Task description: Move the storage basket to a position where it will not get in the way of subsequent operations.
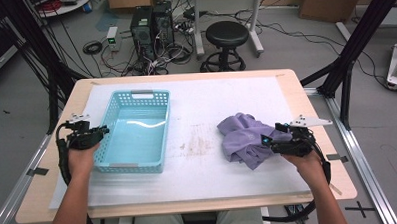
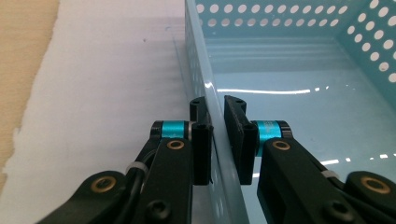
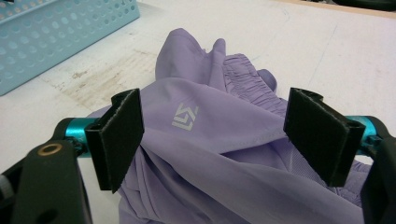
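Observation:
A light blue perforated plastic basket [image 1: 136, 96] stands on the left half of the white mat, with nothing in it. My left gripper [image 1: 103, 131] is at the basket's near left corner. In the left gripper view the gripper [image 2: 218, 105] is shut on the basket's [image 2: 280, 18] thin left wall, one pad outside and one inside. A crumpled purple garment [image 1: 242, 133] with a small white logo lies on the right half of the mat. My right gripper [image 1: 267, 139] is at its right side. Its jaws [image 3: 215, 112] stand wide open around a raised fold of the garment [image 3: 201, 140].
The white mat [image 1: 199, 177] covers most of the wooden table [image 1: 315, 138], with a brownish stain [image 1: 200, 142] between basket and garment. The basket's corner [image 3: 60, 32] appears at the top left of the right gripper view. Behind the table are a black stool [image 1: 226, 36], computers and cables.

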`<move>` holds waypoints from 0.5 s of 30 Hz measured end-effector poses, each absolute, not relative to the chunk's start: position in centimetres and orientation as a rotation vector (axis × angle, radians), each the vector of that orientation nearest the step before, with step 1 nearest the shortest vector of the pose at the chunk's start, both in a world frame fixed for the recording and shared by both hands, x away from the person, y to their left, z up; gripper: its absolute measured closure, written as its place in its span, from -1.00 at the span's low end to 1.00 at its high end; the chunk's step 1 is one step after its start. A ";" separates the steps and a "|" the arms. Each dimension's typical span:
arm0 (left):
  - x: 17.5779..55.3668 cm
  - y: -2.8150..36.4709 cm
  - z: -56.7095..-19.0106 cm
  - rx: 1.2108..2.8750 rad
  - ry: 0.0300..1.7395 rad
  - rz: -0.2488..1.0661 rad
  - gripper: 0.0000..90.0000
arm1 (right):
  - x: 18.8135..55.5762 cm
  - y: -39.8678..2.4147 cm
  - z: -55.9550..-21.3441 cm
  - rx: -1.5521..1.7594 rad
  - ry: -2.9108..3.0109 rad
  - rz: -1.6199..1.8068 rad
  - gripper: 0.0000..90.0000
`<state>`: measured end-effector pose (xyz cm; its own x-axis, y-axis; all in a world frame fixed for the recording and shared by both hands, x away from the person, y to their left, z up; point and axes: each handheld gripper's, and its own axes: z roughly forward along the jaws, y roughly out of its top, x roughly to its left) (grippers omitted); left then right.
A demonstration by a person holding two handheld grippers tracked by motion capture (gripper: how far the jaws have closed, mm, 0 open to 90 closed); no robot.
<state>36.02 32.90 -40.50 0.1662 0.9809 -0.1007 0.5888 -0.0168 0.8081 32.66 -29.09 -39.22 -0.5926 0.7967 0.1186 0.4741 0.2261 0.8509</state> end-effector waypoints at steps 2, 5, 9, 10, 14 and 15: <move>36.0 33.1 -40.5 1.697 1.519 0.673 0.80 | 32.7 -29.1 -39.2 1.179 2.164 1.311 -0.55; 36.1 33.3 -40.5 1.683 1.526 0.685 0.77 | 32.7 -29.1 -39.2 1.178 2.164 1.309 -0.55; 36.2 33.4 -40.6 1.690 1.517 0.700 0.76 | 32.7 -29.1 -39.3 1.177 2.163 1.307 -0.55; 36.2 33.4 -40.6 1.687 1.517 0.700 0.76 | 32.7 -29.1 -39.3 1.183 2.166 1.307 -0.55; 36.3 33.4 -40.5 1.702 1.505 0.713 0.79 | 32.7 -29.1 -39.3 1.182 2.166 1.308 -0.55; 36.3 33.4 -40.5 1.702 1.504 0.714 0.79 | 32.7 -29.1 -39.3 1.181 2.166 1.307 -0.55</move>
<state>36.35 33.37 -40.51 0.1566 0.9854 -0.0661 0.5723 -0.0360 0.8193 32.69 -29.07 -39.31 -0.5924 0.7969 0.1186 0.4765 0.2278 0.8492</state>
